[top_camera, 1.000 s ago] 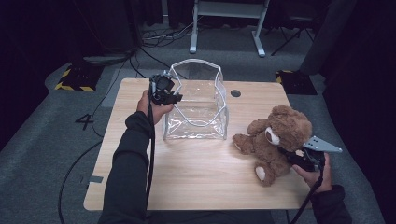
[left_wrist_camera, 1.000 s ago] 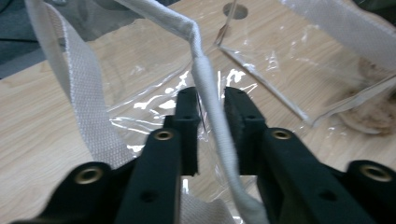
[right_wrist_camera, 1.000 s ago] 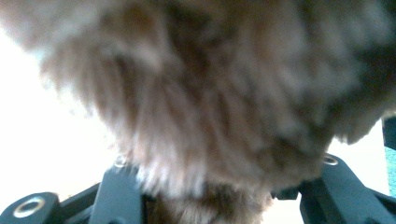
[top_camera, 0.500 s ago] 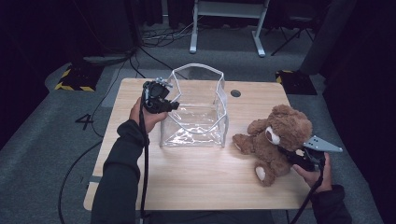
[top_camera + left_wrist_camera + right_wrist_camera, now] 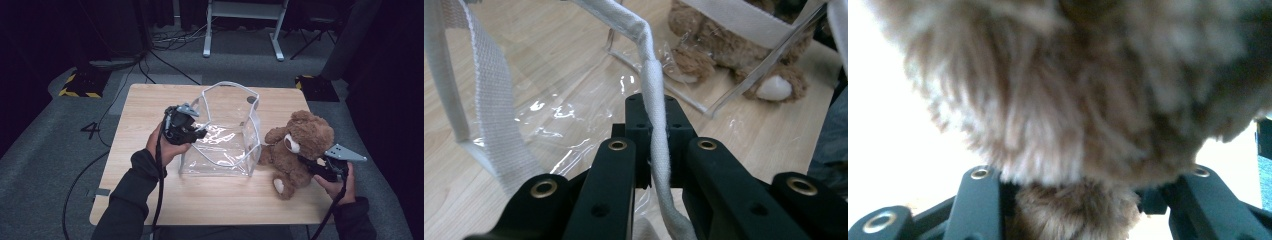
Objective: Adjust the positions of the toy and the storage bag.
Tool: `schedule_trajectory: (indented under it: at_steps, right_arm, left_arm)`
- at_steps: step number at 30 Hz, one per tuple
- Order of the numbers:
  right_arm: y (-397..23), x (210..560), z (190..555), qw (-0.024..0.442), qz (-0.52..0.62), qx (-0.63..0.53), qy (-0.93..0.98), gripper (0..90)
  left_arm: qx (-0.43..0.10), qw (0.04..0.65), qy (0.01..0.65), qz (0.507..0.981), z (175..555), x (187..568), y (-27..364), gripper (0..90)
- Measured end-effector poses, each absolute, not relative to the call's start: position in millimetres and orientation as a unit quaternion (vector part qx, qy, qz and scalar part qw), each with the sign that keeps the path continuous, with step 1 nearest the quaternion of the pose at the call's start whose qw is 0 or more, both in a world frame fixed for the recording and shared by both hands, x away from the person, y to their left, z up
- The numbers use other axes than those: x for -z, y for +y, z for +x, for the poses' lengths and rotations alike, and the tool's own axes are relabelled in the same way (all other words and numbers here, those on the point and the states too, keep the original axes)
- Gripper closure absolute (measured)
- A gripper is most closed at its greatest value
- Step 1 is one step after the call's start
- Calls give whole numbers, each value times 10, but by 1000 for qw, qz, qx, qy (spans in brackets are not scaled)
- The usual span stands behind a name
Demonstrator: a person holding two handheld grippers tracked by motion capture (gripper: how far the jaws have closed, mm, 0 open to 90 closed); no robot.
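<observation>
A clear plastic bag (image 5: 225,142) with white fabric trim stands open in the middle of the wooden table (image 5: 145,107). My left gripper (image 5: 201,131) is shut on the trim of the bag's left rim. In the left gripper view, the white trim (image 5: 657,150) runs between the closed jaws of the left gripper (image 5: 654,117). A brown teddy bear (image 5: 298,142) sits just right of the bag. My right gripper (image 5: 309,165) is shut on the bear's side from the right. Brown teddy bear fur (image 5: 1073,100) is pinched between the jaws of the right gripper (image 5: 1073,200).
A small dark round disc (image 5: 250,100) lies on the table behind the bag. Beyond the far edge, a white metal stand (image 5: 240,30) and cables are on the floor. Yellow-black striped blocks (image 5: 77,85) sit at both far corners.
My left gripper has pulled the bag's rim toward the near edge and a little right, so the bag now stands close beside the bear. The right gripper and bear have not moved.
</observation>
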State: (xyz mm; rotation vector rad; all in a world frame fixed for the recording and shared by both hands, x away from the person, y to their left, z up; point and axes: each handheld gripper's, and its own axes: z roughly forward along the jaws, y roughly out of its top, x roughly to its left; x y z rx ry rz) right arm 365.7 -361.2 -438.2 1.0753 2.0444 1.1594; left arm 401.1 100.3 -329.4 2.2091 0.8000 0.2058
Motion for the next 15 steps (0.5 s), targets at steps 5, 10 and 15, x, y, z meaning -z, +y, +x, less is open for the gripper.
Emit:
schedule_trajectory:
  at_steps: [5, 10, 15]
  right_arm:
    - [-3642, 4385, 3655, 276, 401, -435, 757, 533]
    - [-3691, 4386, 3643, 270, 394, -442, 759, 585]
    - [-3697, 4387, 3643, 272, 392, -442, 759, 597]
  left_arm:
    - [-86, 380, 305, 869, 4040, 3356, 881, 854]
    - [-96, 403, 307, 857, 4031, 3414, 921, 828]
    - [-105, 409, 296, 857, 3991, 3429, 851, 819]
